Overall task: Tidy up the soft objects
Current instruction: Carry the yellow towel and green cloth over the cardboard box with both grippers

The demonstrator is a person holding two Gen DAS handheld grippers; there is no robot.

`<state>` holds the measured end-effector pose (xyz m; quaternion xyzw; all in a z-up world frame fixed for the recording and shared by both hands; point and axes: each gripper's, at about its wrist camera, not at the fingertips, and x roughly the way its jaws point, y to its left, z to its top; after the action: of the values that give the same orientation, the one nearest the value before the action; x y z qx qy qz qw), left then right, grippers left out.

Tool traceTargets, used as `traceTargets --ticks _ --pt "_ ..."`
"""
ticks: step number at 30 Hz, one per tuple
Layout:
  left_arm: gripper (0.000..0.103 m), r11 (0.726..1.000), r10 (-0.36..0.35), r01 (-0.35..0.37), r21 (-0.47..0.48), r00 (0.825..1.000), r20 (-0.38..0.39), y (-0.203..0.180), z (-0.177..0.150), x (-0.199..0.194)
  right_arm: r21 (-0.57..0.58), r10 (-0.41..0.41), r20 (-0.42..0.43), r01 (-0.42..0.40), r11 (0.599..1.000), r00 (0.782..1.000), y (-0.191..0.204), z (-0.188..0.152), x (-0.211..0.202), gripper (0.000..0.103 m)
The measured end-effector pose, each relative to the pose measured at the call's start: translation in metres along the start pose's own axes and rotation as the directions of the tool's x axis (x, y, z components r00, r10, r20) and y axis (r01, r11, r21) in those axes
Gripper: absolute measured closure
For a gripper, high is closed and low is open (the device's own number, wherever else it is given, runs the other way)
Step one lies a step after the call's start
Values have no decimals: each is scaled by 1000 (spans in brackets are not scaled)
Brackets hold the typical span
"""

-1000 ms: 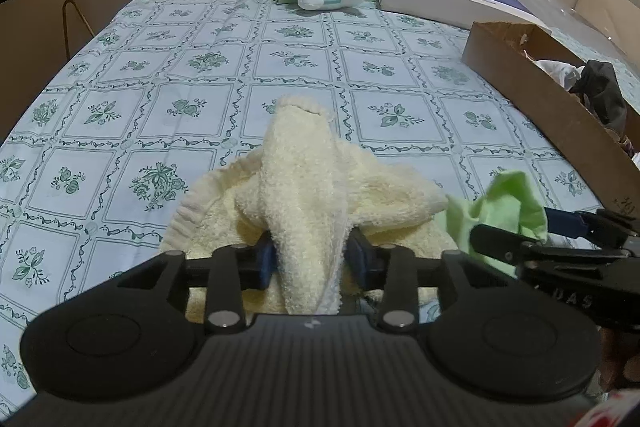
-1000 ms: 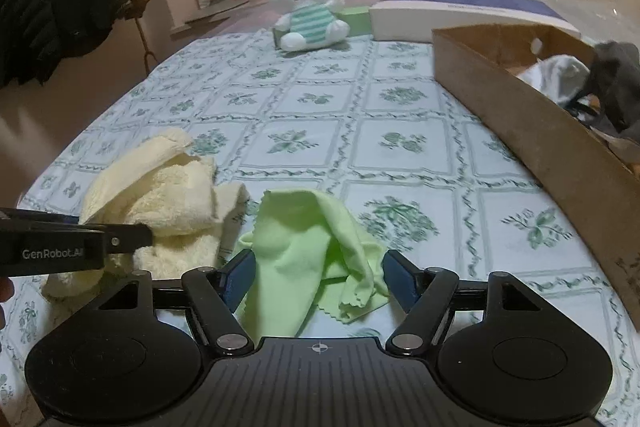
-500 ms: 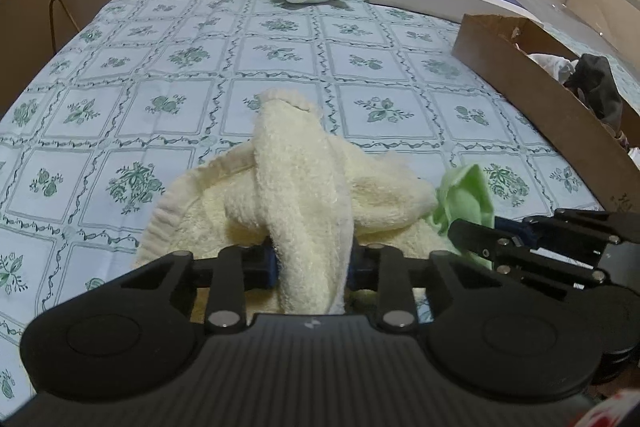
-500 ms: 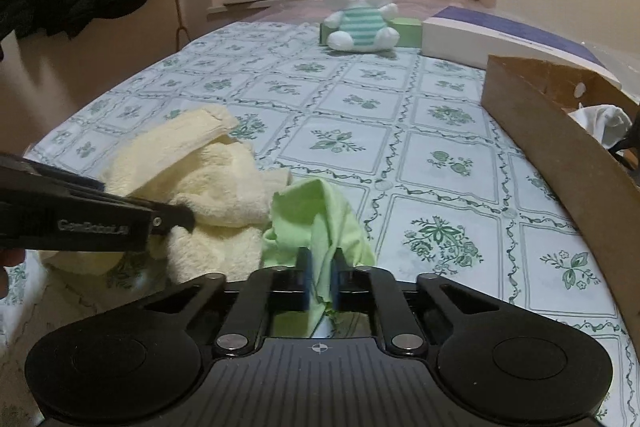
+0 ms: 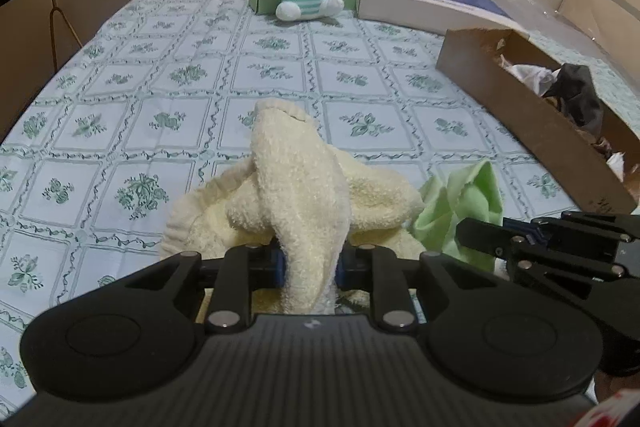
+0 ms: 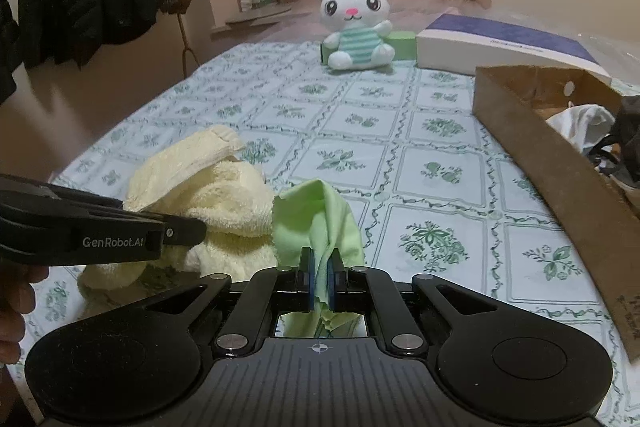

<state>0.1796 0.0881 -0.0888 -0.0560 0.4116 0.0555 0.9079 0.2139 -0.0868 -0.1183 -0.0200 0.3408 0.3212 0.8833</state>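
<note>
Left gripper (image 5: 310,263), lower centre, jaws closing on the cream towel (image 5: 296,195). Right gripper (image 6: 319,277) is clenched on the green cloth (image 6: 316,215), lower centre.

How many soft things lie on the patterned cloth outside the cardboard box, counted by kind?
Towels: 1, the cream towel
Thin cloths: 1, the green cloth
Plush toys: 1, the white plush cat
Total: 3
</note>
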Motion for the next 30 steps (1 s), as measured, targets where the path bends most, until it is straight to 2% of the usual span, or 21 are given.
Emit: traceTargets --ticks 7,14,20,30 --pt "84 999 -36 35 8 998 47 -12 8 -30 36 -10 53 8 999 999 -9 9 -37 97" --pt "84 995 -90 86 44 991 98 -41 22 -57 67 -37 111 30 997 993 -23 17 -79 97" --pt "84 986 -153 142 93 979 131 -74 37 -70 110 -83 144 67 992 986 -48 24 -110 97" --pt "84 959 -257 228 169 951 173 -141 78 -67 153 -178 193 150 977 965 -101 43 -148 97"
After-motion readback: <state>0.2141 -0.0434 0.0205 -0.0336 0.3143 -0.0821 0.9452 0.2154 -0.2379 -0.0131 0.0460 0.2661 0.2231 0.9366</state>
